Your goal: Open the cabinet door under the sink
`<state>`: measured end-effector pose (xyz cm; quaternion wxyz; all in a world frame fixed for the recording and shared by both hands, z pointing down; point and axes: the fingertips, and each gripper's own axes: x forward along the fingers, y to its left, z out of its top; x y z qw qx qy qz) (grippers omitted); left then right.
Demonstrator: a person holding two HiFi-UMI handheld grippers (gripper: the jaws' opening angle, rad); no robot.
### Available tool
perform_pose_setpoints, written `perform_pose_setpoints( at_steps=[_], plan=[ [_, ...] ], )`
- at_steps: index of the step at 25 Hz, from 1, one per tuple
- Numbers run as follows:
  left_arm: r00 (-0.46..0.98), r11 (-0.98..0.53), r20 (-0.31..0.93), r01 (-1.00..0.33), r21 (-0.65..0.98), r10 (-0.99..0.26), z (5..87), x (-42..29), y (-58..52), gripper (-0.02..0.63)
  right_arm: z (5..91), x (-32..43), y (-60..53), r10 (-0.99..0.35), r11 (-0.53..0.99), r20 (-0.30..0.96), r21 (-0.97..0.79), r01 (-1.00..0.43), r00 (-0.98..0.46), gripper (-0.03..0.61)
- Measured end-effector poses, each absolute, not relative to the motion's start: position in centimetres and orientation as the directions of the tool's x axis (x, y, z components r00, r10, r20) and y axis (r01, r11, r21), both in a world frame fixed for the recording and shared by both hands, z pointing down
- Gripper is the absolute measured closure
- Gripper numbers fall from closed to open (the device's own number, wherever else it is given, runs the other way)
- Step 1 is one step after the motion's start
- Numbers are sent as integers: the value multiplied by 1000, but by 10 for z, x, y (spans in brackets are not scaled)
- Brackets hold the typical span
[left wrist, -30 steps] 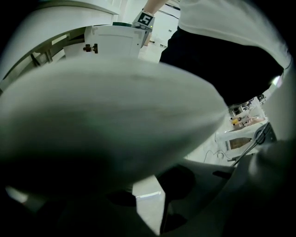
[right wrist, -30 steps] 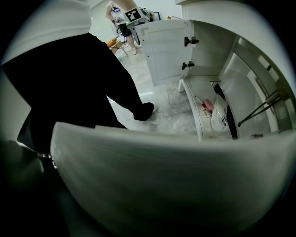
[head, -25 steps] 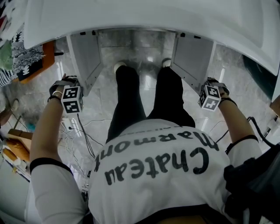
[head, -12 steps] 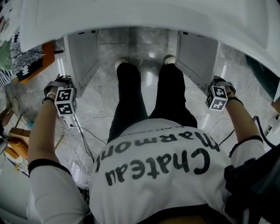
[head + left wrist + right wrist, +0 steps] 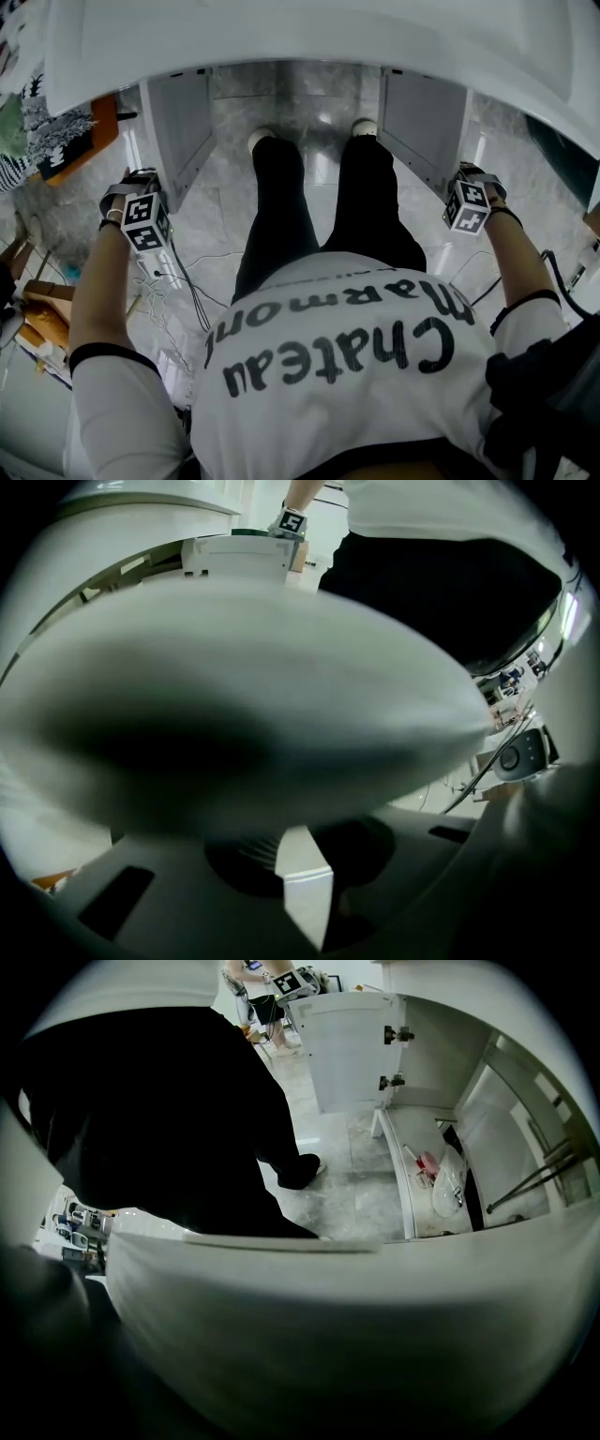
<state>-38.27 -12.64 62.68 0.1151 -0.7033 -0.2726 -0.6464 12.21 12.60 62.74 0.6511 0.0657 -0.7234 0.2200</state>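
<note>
Under the white sink counter [image 5: 309, 37] both cabinet doors stand swung out, the left door [image 5: 178, 131] and the right door [image 5: 422, 117]. My left gripper [image 5: 145, 223] hangs by the left door's outer edge and points down. Its jaws are closing, and a white strip [image 5: 305, 892] shows between them. In the left gripper view a blurred white door edge [image 5: 234, 705] fills most of the picture. My right gripper [image 5: 469, 208] sits at the right door's outer edge with its jaws opening. That door's edge [image 5: 356, 1326] hides them in the right gripper view.
The person's black trouser legs [image 5: 309, 197] stand between the doors on a marble floor. Cables [image 5: 178, 281] trail on the floor at the left, beside clutter [image 5: 42, 314]. Inside the cabinet lie a pink bottle [image 5: 428, 1162], a plastic bag [image 5: 448, 1185] and a slanting pipe [image 5: 530, 1180].
Both doors have swung a little wider and both hands have shifted slightly outward with them. Over the last half second almost nothing has moved.
</note>
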Motion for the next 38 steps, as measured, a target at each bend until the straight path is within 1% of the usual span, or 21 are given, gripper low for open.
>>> perform_pose_setpoints(
  at_steps=[4,11,16,20,22,27,30,34,38],
  plan=[
    [40,-838,969,512,190,244,630,-383,-126,549,626,124,127,189,874,972,-232,-428,-142,494],
    [50,-822,961,530,205,273,631,-380,-124,549,621,127,119,170,859,980,-198,-473,-102,492],
    [71,-848,970,503,165,231,634,-379,-126,551,622,128,122,176,881,981,-196,-430,-87,492],
    [76,-853,974,501,149,215,634,-381,-126,551,626,126,122,164,890,979,-199,-411,-120,491],
    [80,-873,976,468,141,201,634,-380,-127,552,625,127,120,158,886,978,-200,-419,-134,485],
    [86,-935,983,330,128,164,634,-378,-127,551,626,123,121,136,863,975,-203,-462,-174,468],
    [70,-960,988,252,119,141,635,-384,-131,549,627,124,121,138,865,976,-201,-460,-166,469],
    [58,-985,992,136,105,113,632,-390,-135,549,626,137,126,162,857,976,-214,-469,-149,435],
    [54,-992,994,85,95,100,626,-395,-137,549,617,146,127,150,846,980,-196,-496,-132,423]
  ],
)
